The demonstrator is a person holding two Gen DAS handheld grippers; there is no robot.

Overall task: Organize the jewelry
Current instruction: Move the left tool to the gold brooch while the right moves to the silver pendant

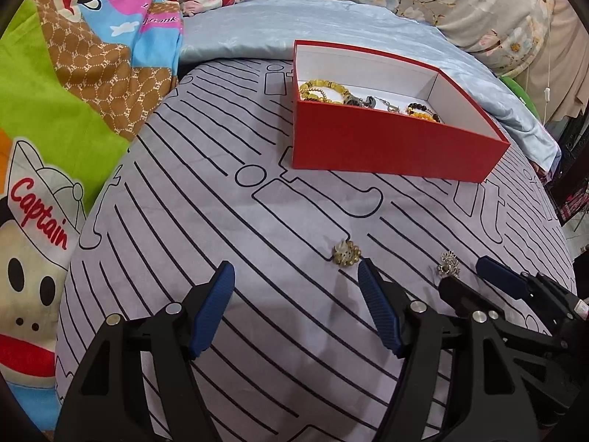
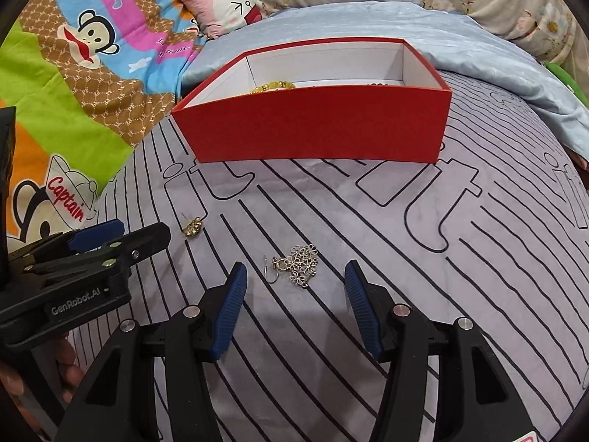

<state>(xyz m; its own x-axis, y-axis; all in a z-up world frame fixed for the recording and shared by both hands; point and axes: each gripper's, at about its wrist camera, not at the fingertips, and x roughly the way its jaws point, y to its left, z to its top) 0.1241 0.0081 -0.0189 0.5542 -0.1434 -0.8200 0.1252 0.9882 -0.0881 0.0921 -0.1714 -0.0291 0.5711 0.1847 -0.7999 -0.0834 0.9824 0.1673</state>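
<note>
A silver flower-cluster earring (image 2: 300,265) with a wire hook lies on the grey line-printed sheet (image 2: 405,258), between the wide-open right gripper's (image 2: 294,287) ribbed blue pads. A gold brooch (image 1: 346,254) sits just ahead of the left gripper (image 1: 294,283), also wide, marked "GenRobot.AI". Beyond stands the red box (image 1: 386,143) holding beads; the quilt (image 1: 55,129) reads "Captain".

Box (image 2: 316,129): on the bed (image 2: 405,258), toward its far side, open side up.
Bracelets (image 1: 327,90): inside the box, on its floor.
Flower earring (image 2: 300,265): on the bed, nearer than the box, between the fingers of the right tool (image 2: 294,280) and just ahead of them.
Round earring (image 1: 346,254): on the bed, left of the flower earring, apart from it.
Left tool (image 1: 294,283): left of the right tool.
</note>
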